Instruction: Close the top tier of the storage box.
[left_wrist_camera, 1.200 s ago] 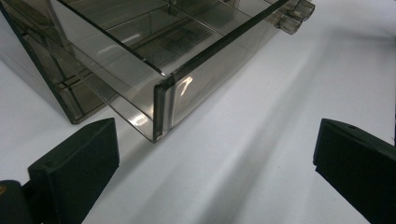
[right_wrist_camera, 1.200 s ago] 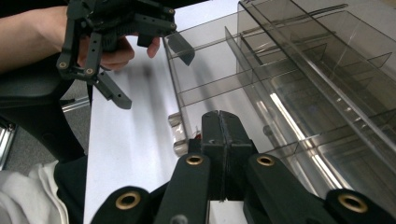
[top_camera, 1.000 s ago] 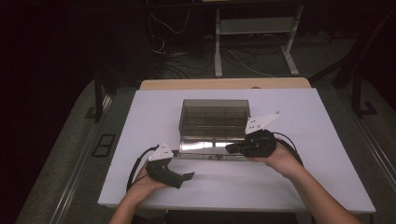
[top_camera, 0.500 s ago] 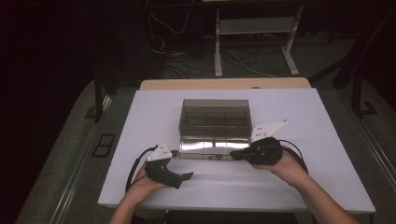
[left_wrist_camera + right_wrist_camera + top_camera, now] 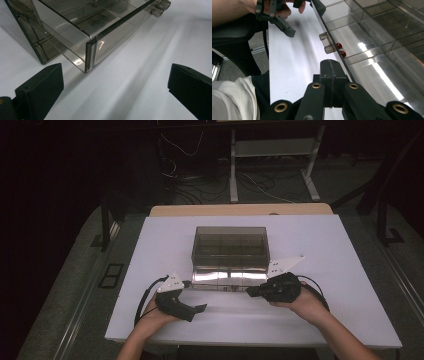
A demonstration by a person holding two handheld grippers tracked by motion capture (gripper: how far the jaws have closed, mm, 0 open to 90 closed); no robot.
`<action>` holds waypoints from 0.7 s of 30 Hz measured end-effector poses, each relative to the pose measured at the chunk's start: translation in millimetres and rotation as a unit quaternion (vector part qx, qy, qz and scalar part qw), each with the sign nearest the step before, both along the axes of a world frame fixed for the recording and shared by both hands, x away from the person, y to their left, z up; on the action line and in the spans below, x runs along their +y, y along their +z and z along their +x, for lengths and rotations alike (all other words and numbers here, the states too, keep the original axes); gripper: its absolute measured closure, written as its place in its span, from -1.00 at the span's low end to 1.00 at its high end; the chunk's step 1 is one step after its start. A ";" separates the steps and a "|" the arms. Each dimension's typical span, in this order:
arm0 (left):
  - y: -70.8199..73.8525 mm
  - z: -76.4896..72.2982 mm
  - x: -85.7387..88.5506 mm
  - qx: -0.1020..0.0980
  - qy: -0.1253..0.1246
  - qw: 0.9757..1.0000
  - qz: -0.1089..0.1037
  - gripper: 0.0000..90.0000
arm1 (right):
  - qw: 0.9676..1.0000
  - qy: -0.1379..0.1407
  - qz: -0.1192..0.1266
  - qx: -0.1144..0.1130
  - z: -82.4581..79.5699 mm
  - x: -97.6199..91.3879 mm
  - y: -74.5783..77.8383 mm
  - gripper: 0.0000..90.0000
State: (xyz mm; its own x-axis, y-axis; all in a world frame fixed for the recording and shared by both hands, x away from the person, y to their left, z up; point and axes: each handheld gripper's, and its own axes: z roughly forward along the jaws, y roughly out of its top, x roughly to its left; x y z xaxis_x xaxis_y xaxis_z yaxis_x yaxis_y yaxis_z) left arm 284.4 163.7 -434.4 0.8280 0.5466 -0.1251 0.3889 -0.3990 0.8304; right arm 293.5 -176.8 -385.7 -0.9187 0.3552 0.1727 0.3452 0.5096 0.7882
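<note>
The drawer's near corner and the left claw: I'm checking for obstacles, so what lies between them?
Nothing: in the left gripper view, bare white table runs from the left claw to the drawer corner.

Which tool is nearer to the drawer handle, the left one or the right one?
Right. The right tool, shut, lies beside the handle at the drawer front. The left tool, open, sits farther off by the drawer's left corner.

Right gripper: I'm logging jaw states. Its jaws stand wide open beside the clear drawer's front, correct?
Not quite. The right gripper is beside the clear drawer front, but its jaws are pressed shut with nothing between them, as the right gripper view shows.
</note>
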 end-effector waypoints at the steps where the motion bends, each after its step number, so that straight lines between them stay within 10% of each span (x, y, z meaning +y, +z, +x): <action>1: -0.3 0.0 -0.1 0.000 0.000 1.000 0.000 -1.00 | 1.000 0.000 -0.001 0.002 0.1 0.5 -0.9 0.97; 21: -1.0 0.3 -0.7 0.000 -0.004 1.000 0.001 -1.00 | 1.000 -0.014 -0.012 -0.001 2.6 6.3 -9.9 0.97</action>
State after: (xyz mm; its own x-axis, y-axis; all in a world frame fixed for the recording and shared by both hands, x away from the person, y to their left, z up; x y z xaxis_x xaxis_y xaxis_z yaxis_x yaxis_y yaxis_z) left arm 284.7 163.0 -435.5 0.8322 0.5405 -0.1239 0.3853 -0.4029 0.8302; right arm 296.1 -170.5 -395.5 -0.9089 0.3840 0.1624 0.3579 0.5188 0.7764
